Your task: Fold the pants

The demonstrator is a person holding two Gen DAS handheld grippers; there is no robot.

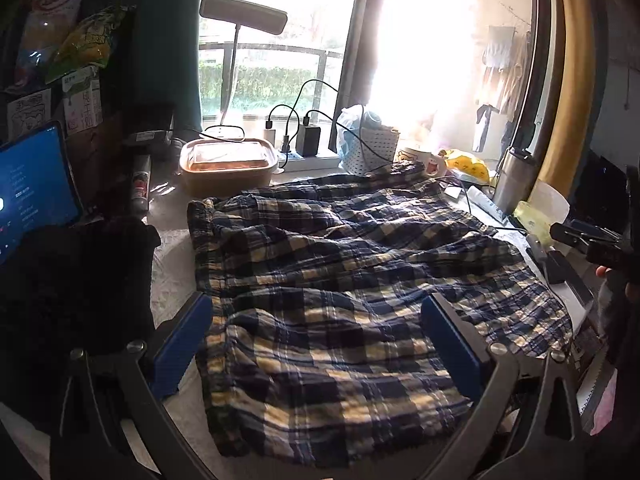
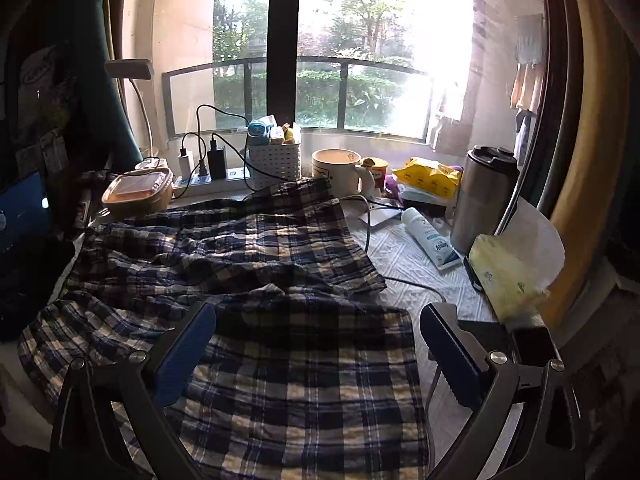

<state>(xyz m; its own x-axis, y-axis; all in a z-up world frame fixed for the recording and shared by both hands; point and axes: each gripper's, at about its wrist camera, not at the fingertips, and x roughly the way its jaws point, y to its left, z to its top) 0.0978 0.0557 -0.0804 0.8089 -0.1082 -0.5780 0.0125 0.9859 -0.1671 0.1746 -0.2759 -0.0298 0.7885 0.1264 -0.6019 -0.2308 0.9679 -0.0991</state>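
Plaid pants lying spread, rumpled, across worktop, waist left, legs reaching right; not yet folded. Left tool hovering spread wide over near waist area, pinching nothing, likely lining up for grab. Right tool hovering spread above near leg end, nothing between fingers, probably readying matching grip. Far clutter crowding fabric: mug, food container, charger cables; lifting low is advisable to avoid snagging.

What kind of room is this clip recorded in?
Probably a lived-in bedroom or study corner at home: a cluttered desk by a window, with plaid pants, a power strip with chargers and a mug.
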